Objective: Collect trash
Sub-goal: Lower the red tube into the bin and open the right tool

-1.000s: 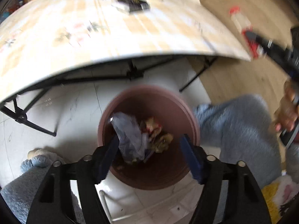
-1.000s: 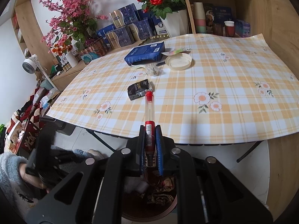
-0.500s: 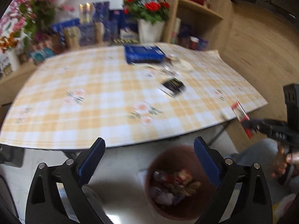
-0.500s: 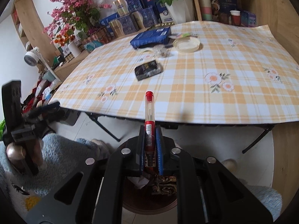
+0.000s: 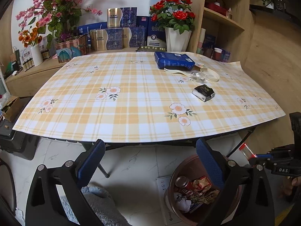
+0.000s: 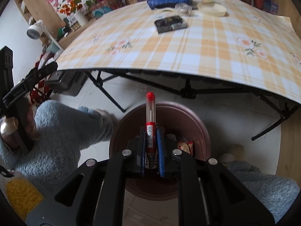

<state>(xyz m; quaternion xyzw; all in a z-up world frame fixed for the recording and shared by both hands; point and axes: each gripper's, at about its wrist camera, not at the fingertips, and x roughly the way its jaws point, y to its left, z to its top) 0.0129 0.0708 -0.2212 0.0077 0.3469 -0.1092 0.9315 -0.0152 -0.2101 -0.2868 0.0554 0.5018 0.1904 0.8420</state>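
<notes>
My right gripper (image 6: 151, 131) is shut on a red-capped clear marker pen (image 6: 150, 116) and holds it right over the brown trash bin (image 6: 201, 130) on the floor. In the left wrist view the bin (image 5: 180, 169) holds a red can and crumpled wrappers, and the right gripper (image 5: 259, 157) with the pen (image 5: 245, 149) shows at the right. My left gripper (image 5: 148, 160) is open and empty, raised before the table edge. On the checked tablecloth (image 5: 122, 101) lie a black packet (image 5: 204, 92), a blue box (image 5: 174, 60), a crumpled clear wrapper (image 5: 197, 75) and a white lid (image 5: 212, 75).
Flower vases, boxes and shelves stand behind the table (image 5: 120, 37). Black folding table legs (image 6: 105, 92) stand near the bin. The person's blue fleece legs (image 6: 62, 131) are beside the bin on the white tile floor.
My left gripper has lifted away from the bin and now faces the table. My right gripper has tipped down with the pen to above the bin.
</notes>
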